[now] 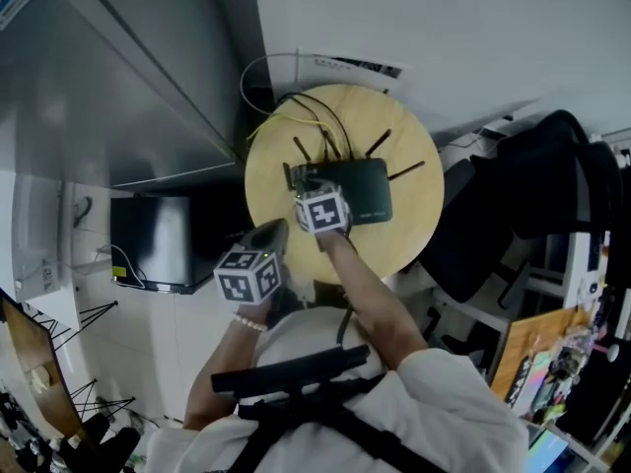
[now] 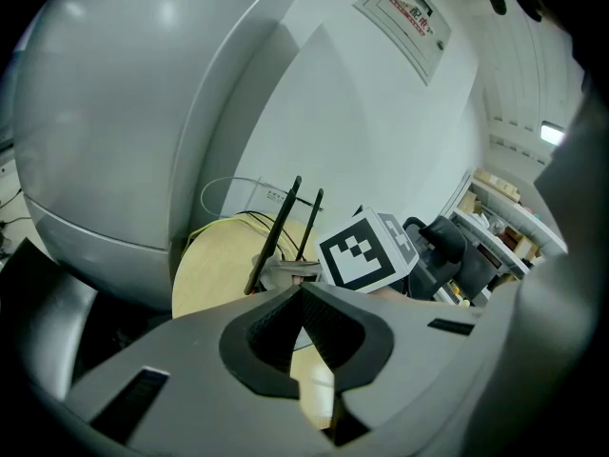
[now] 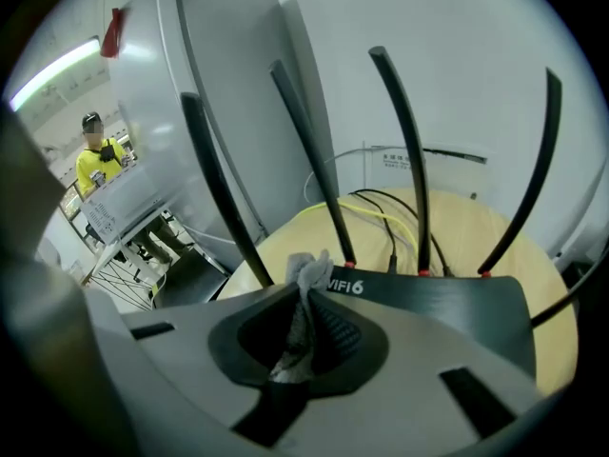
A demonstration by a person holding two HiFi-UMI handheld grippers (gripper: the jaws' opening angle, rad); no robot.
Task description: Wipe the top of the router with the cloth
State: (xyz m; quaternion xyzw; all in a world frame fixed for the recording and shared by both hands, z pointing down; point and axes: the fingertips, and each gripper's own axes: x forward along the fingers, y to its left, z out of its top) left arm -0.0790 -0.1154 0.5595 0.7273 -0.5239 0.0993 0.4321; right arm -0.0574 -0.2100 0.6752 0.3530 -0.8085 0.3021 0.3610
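A black router [image 1: 363, 187] with several thin antennas lies on a round wooden table [image 1: 286, 146]. My right gripper [image 1: 308, 180] is over the router's left end, shut on a grey cloth. In the right gripper view the cloth [image 3: 307, 279] sticks up between the closed jaws of the right gripper [image 3: 306, 290], just in front of the router [image 3: 438, 298] and its upright antennas [image 3: 404, 131]. My left gripper [image 1: 269, 233] hangs off the table's near left edge. In its own view the left gripper [image 2: 300, 288] is shut and holds nothing.
Yellow and black cables [image 1: 301, 116] run from the router's back to the wall. A grey metal cabinet [image 1: 118, 77] stands at the left with a black box [image 1: 158, 239] below it. A black chair [image 1: 532, 195] is close at the right. A person [image 3: 95, 155] stands far off.
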